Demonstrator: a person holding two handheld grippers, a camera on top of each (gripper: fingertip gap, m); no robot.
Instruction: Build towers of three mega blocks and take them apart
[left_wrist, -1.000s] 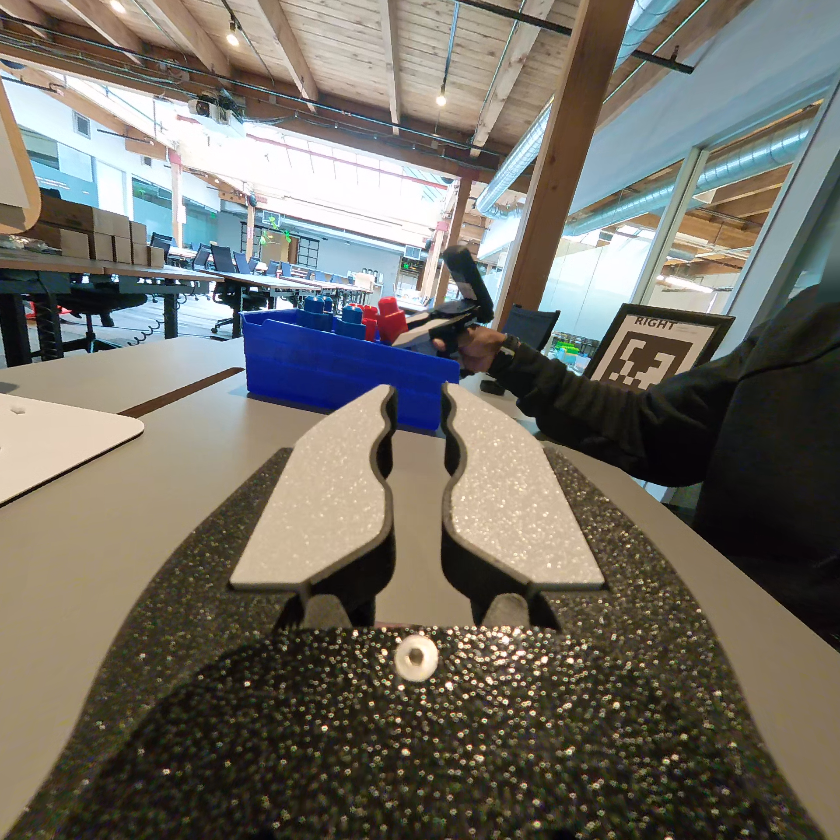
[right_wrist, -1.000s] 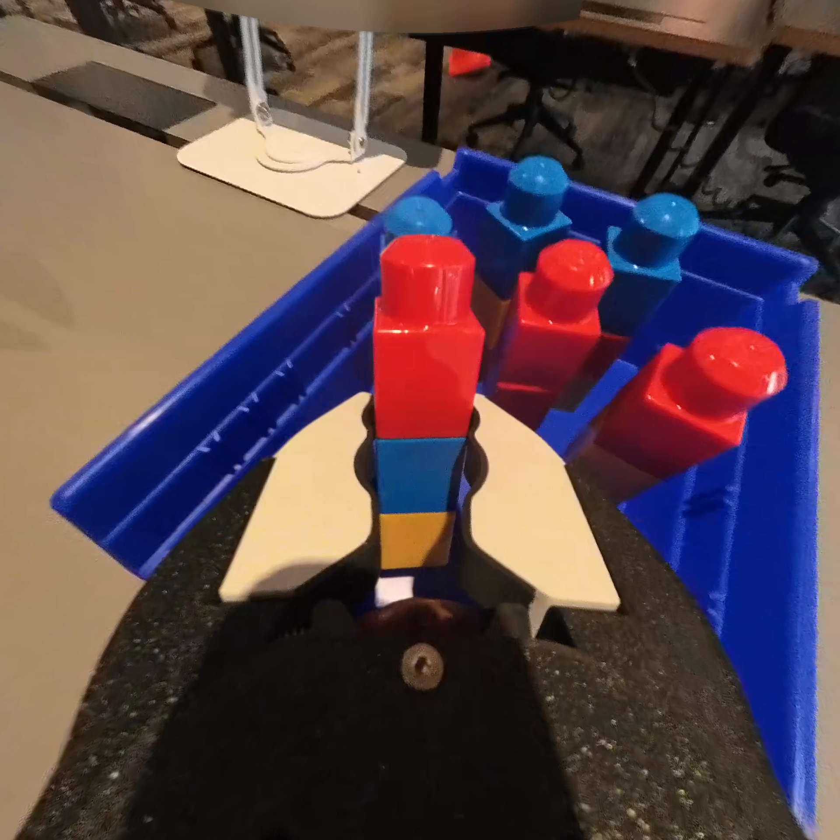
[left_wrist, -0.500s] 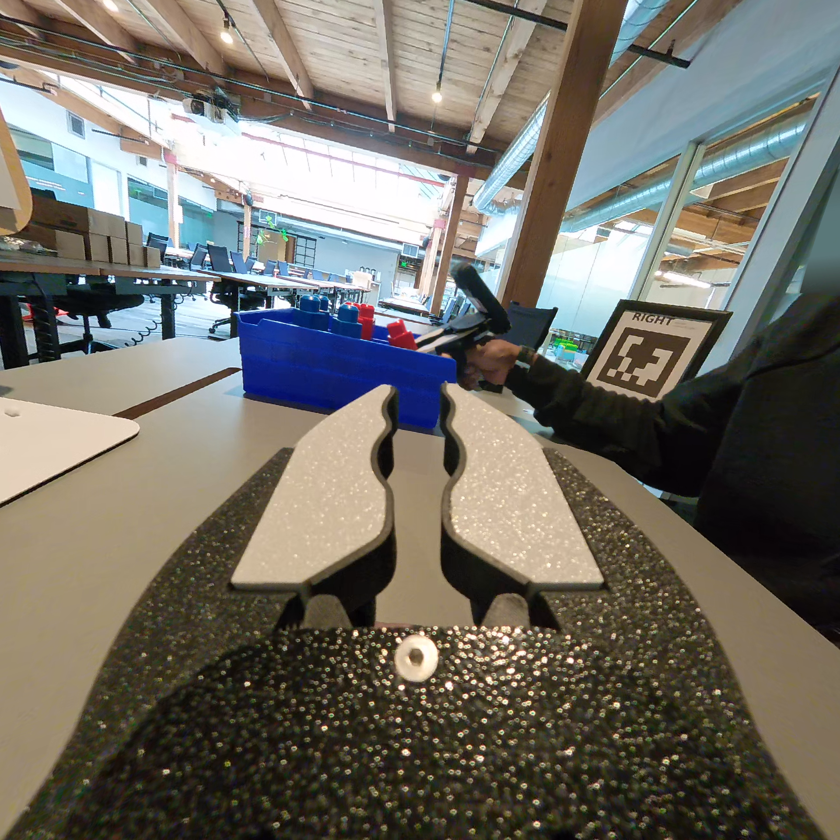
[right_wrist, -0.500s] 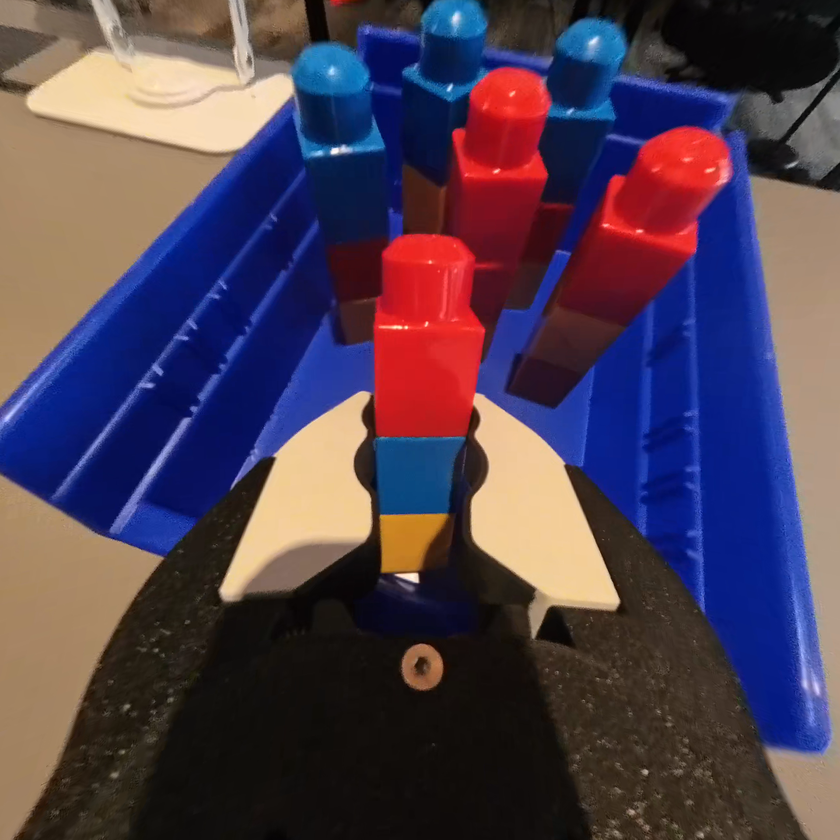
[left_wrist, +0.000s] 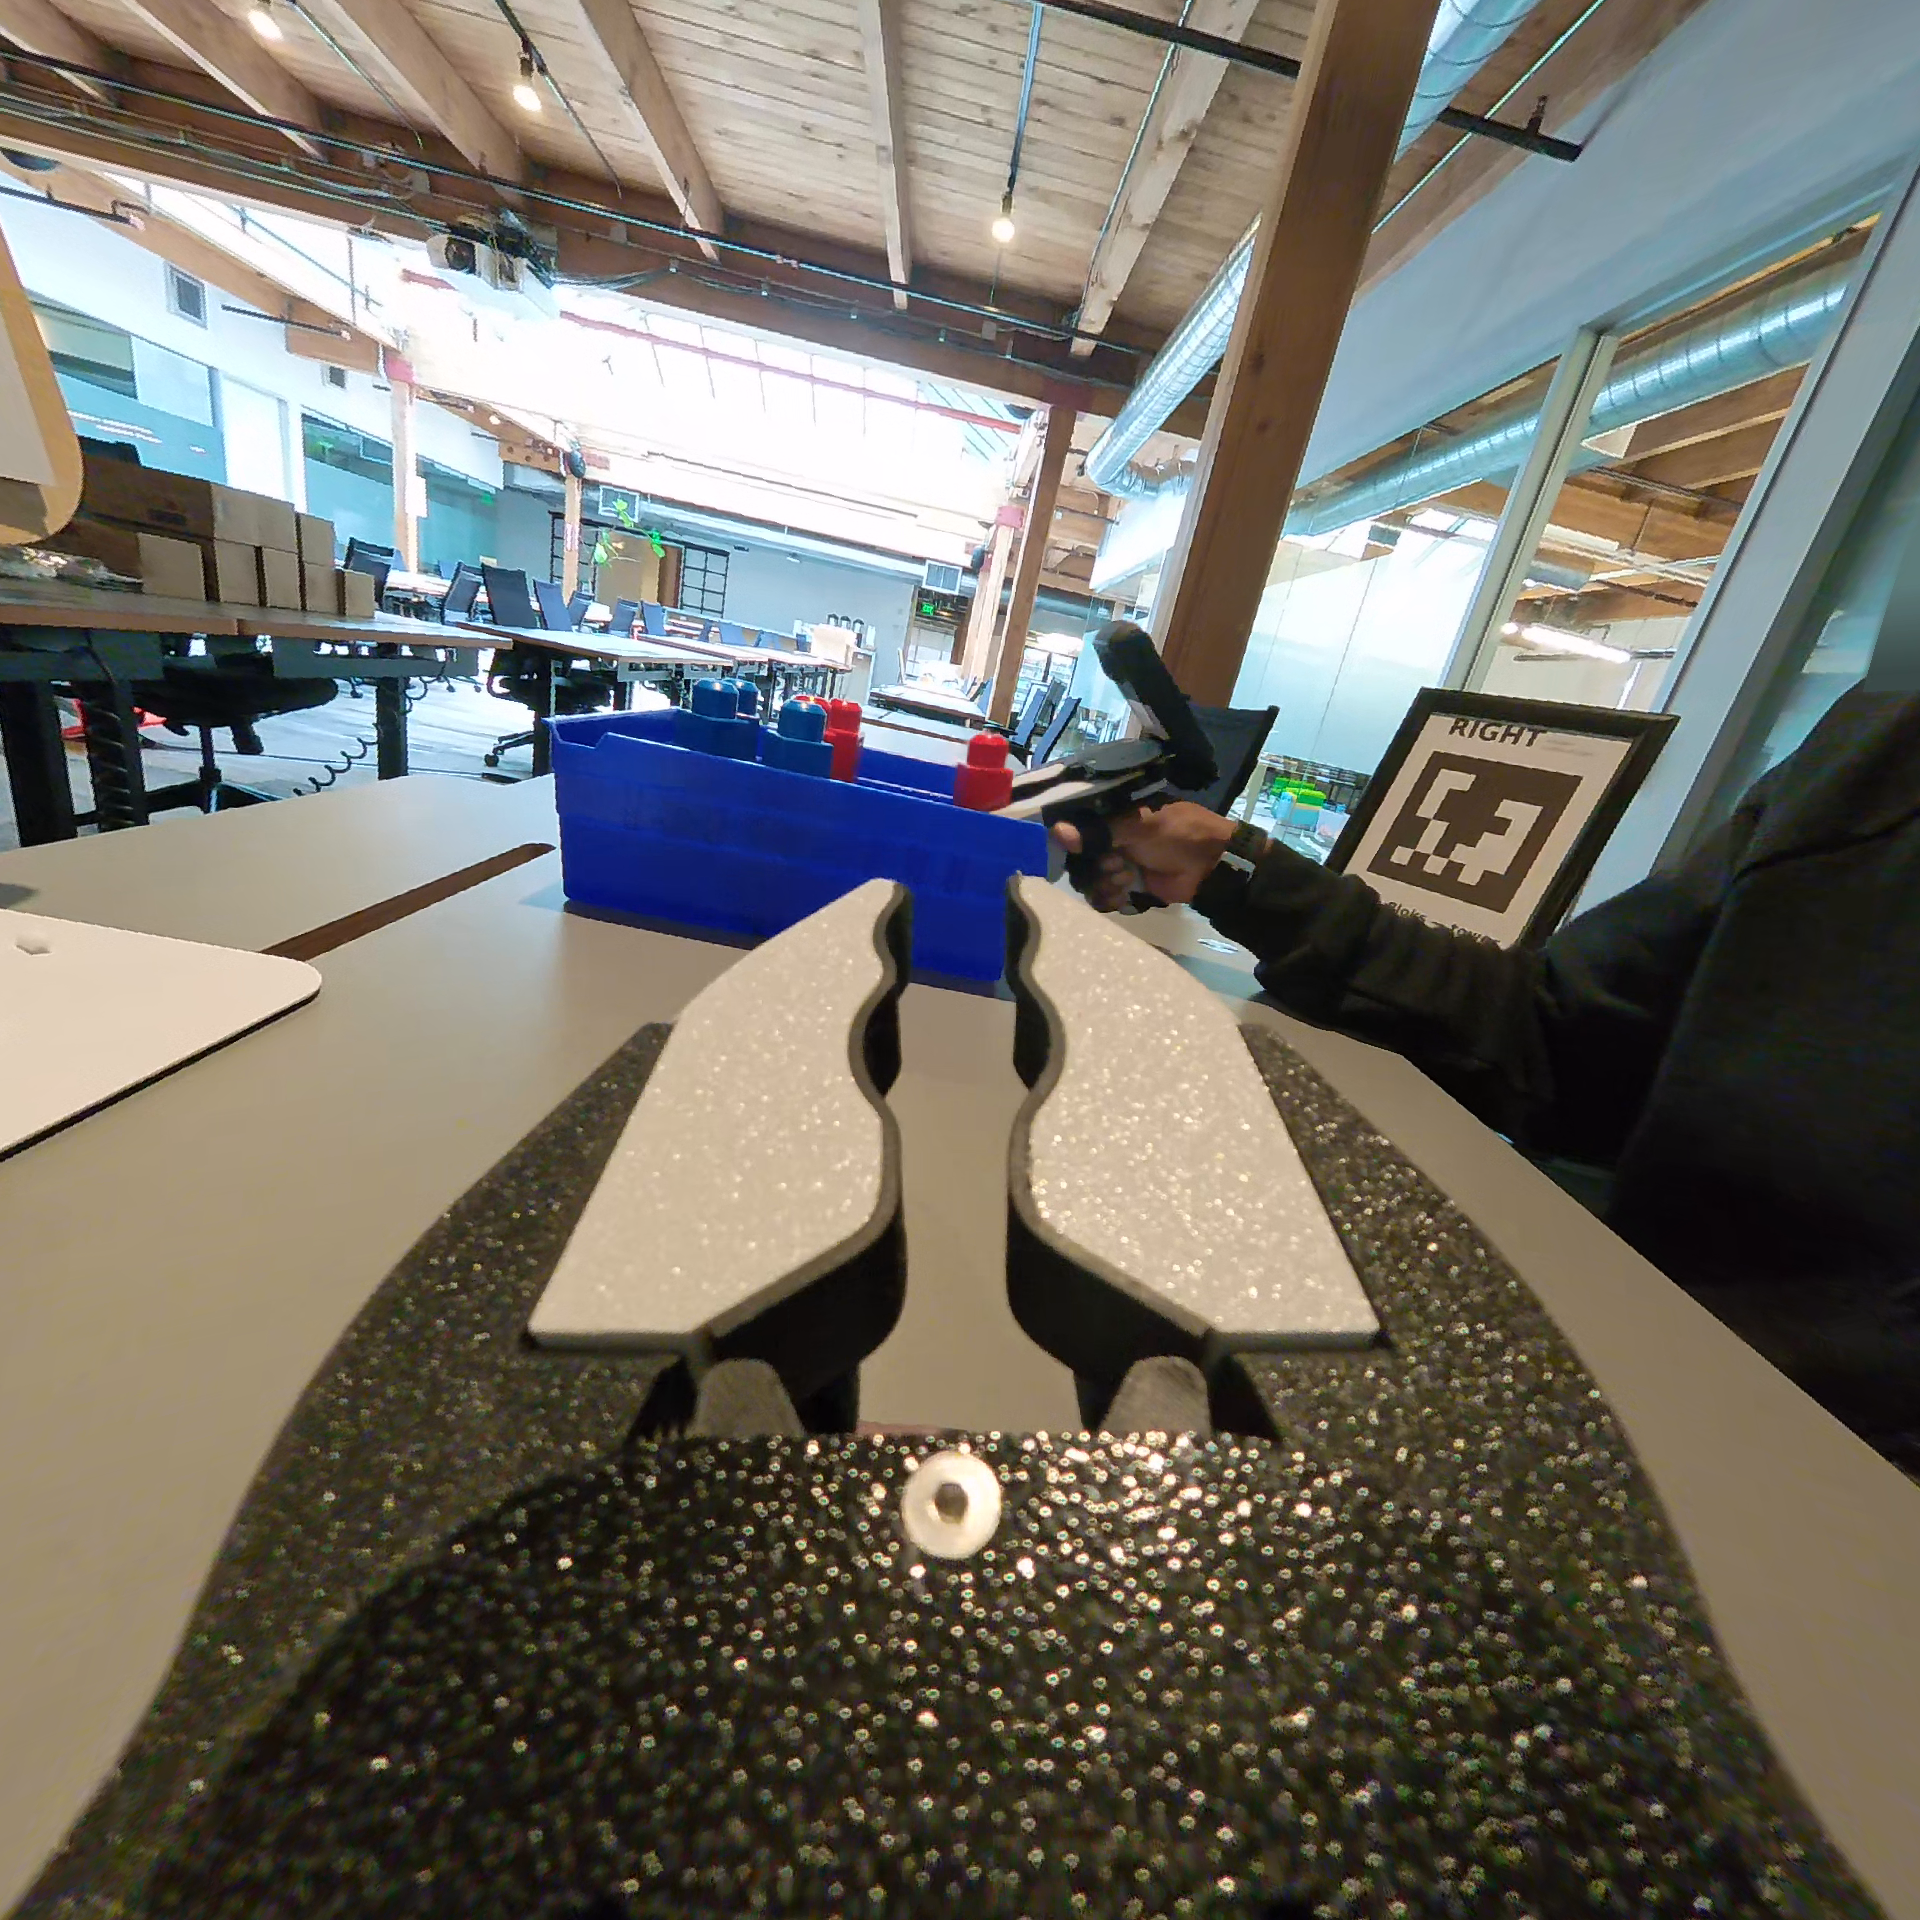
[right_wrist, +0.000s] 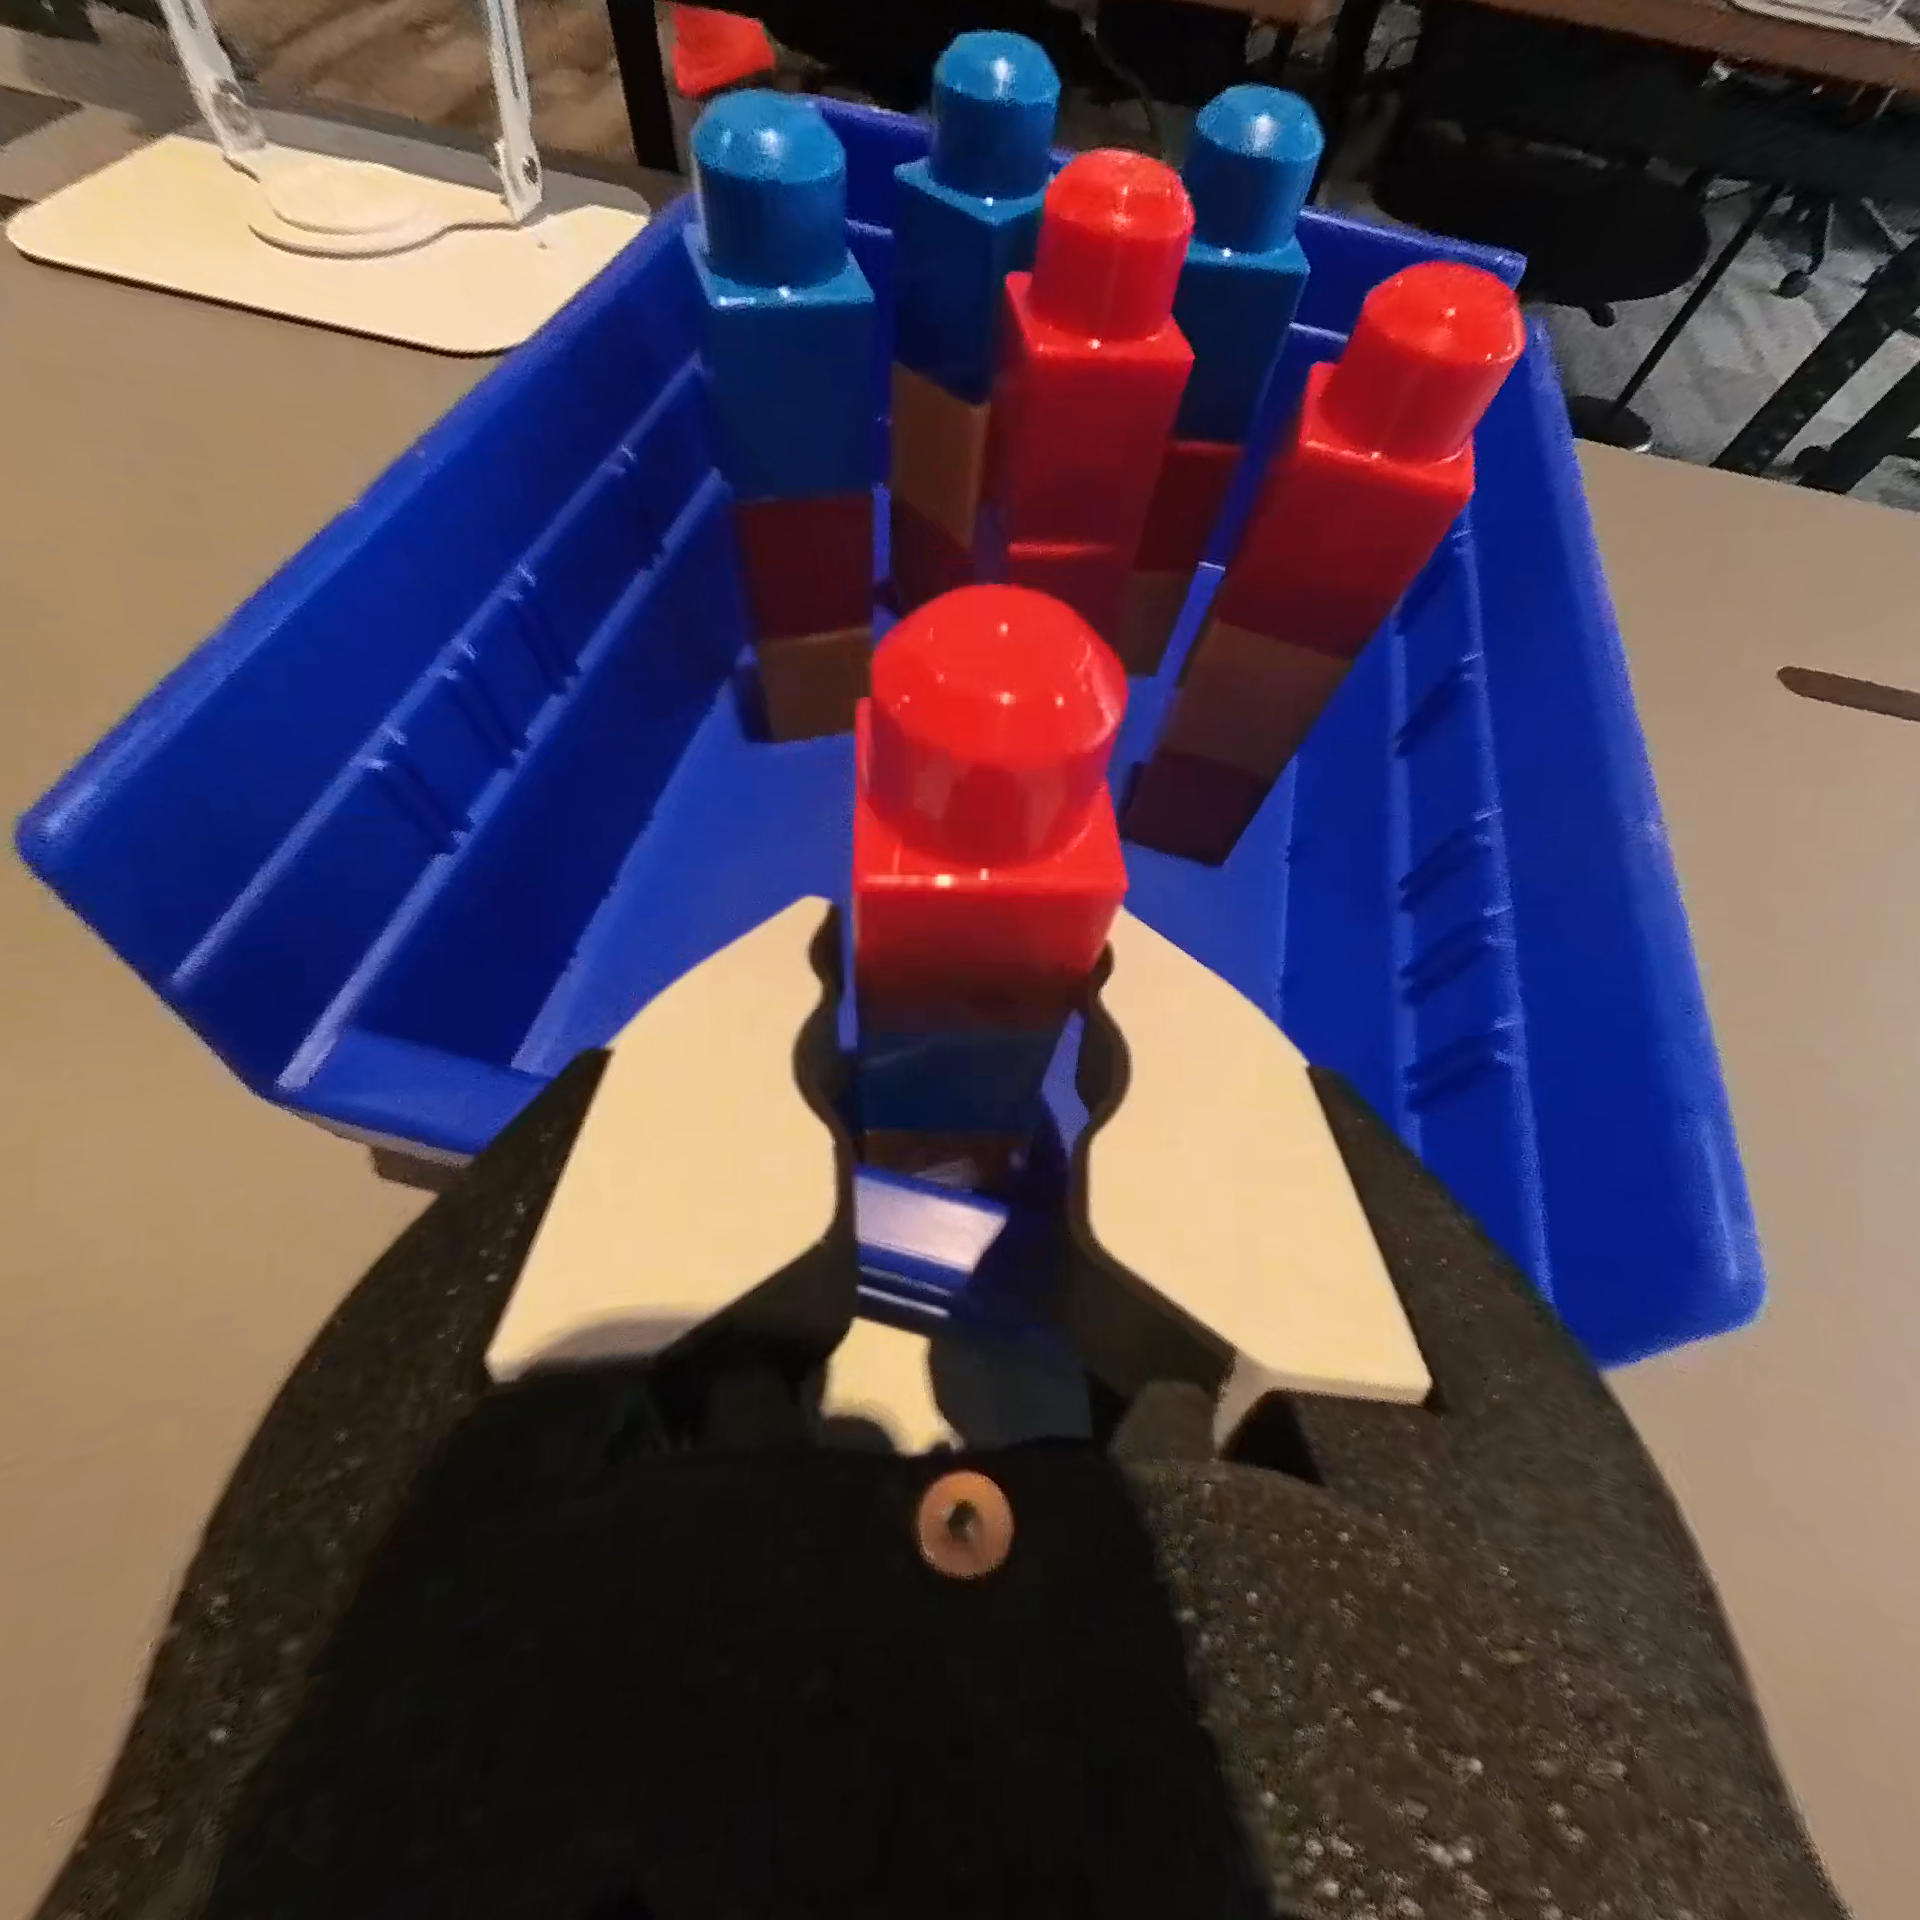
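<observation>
Right gripper (right_wrist: 961, 997) clamps a red-topped three-block tower (right_wrist: 987, 873) at its lower blocks, inside the blue bin (right_wrist: 436, 790) near its front wall. Five towers stand behind. Left gripper (left_wrist: 956, 935) narrow, empty, low over the bench (left_wrist: 312, 1143).

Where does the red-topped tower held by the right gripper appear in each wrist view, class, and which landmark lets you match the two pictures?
Left wrist view: the red-topped tower shows small, right of centre, at the bin's right end, ahead of the far gripper.
Right wrist view: the tower stands at centre, between the right gripper fingers.
Shared landmark: the blue bin.
</observation>
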